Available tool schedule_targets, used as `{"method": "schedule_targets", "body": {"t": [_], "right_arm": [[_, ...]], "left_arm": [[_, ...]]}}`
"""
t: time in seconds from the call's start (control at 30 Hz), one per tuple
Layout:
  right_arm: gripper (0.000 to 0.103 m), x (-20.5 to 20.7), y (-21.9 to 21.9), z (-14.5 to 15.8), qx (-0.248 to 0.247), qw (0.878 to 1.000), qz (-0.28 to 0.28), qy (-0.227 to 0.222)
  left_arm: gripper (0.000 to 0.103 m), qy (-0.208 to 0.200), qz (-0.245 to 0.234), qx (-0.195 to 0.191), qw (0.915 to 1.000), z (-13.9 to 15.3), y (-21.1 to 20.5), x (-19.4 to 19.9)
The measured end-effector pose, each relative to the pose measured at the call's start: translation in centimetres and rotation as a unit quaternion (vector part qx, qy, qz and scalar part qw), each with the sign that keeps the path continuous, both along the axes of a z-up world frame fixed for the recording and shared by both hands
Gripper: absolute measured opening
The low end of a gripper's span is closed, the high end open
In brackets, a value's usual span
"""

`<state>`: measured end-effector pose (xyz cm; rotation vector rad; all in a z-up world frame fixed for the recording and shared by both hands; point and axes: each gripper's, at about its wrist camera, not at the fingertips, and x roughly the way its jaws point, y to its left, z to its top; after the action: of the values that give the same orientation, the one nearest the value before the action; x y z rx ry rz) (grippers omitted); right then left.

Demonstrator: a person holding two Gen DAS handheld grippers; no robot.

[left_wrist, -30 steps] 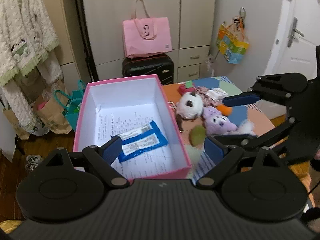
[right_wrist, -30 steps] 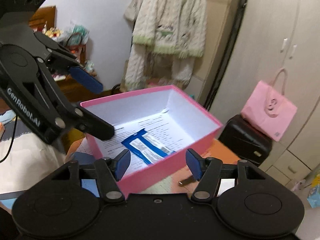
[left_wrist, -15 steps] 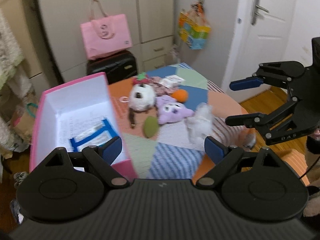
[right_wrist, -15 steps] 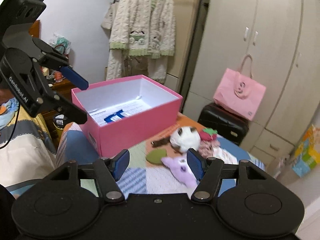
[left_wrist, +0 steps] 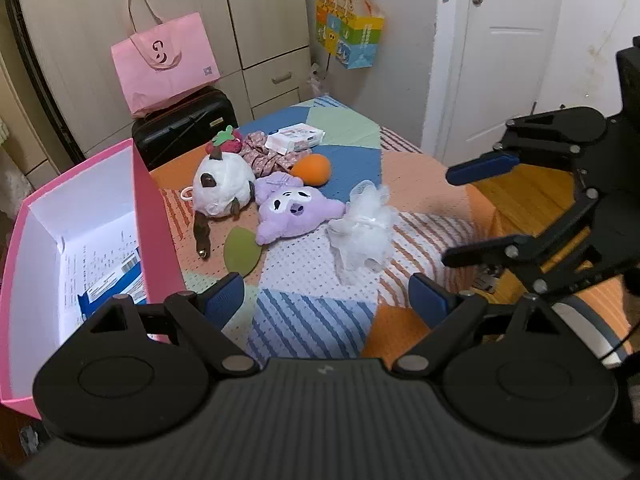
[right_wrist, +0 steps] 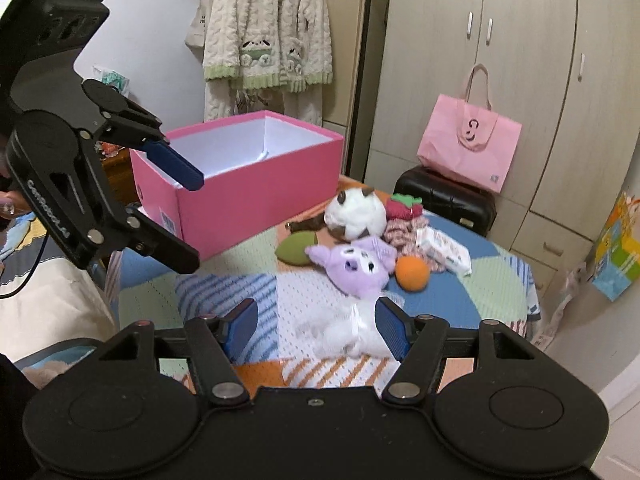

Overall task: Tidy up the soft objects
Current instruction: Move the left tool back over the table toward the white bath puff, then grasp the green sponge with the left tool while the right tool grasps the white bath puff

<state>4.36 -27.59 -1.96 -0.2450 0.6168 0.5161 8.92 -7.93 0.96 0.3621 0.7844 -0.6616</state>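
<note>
A: The left gripper (left_wrist: 326, 294) is seen with its jaws spread wide above the patchwork tablecloth (left_wrist: 312, 320), and nothing is held between them.

B: Agreed. The right gripper (right_wrist: 316, 324) is caught with its jaws opening, and the white mesh bath pouf (right_wrist: 344, 332) is framed between the blue pads (right_wrist: 390, 326). Whether the right pad touches the pouf cannot be told; no squeeze is shown.

A: From the left wrist view that same pouf (left_wrist: 362, 236) is found lying on the cloth, just beside the purple plush toy (left_wrist: 296, 216), and the right gripper (left_wrist: 464, 216) is seen hovering clear of it at the table's right edge.

B: The soft pile is laid out behind it. A white round plush with brown patches (left_wrist: 222, 186) is set against the purple one, a strawberry plush (left_wrist: 228, 142) is tucked behind it, and an orange ball (left_wrist: 314, 168) is placed near a bundle of flowered fabric (left_wrist: 266, 154).

A: A green leaf-shaped cushion (left_wrist: 242, 250) is spotted flat on the cloth in front of the white plush. A pack of wipes (left_wrist: 296, 138) is left at the far side.

B: The pink box (right_wrist: 248, 178) is stood open at the table's left end, well apart from the pouf. A blue-and-white packet (left_wrist: 116, 284) is seen inside on printed paper.

A: In the background, a pink paper bag (left_wrist: 166, 60) is perched on a black suitcase (left_wrist: 186, 128).
</note>
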Motion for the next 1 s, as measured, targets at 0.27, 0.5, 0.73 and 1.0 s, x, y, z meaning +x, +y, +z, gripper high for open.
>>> {"method": "schedule_targets", "body": {"t": [0.27, 0.5, 0.73, 1.0], "right_arm": [[0.072, 1.4, -1.5, -2.7, 0.025, 1.000, 0.012, -0.002], [0.072, 3.3, -1.5, -5.6, 0.016, 1.000, 0.002, -0.020], [0.078, 5.1, -1.4, -8.1, 0.012, 0.999, -0.017, -0.028], [0.085, 6.2, -1.0, -9.3, 0.017, 0.999, -0.019, -0.039]], "left_arm": [[0.089, -0.040, 0.044, -0.003, 0.9982, -3.1, -1.3, 2.3], [0.087, -0.064, 0.069, -0.017, 0.9954, -5.4, -1.6, 4.5], [0.078, -0.096, 0.091, 0.055, 0.9897, -8.3, -2.6, 6.1], [0.070, -0.105, 0.110, 0.066, 0.9863, -10.3, -3.2, 7.8]]}}
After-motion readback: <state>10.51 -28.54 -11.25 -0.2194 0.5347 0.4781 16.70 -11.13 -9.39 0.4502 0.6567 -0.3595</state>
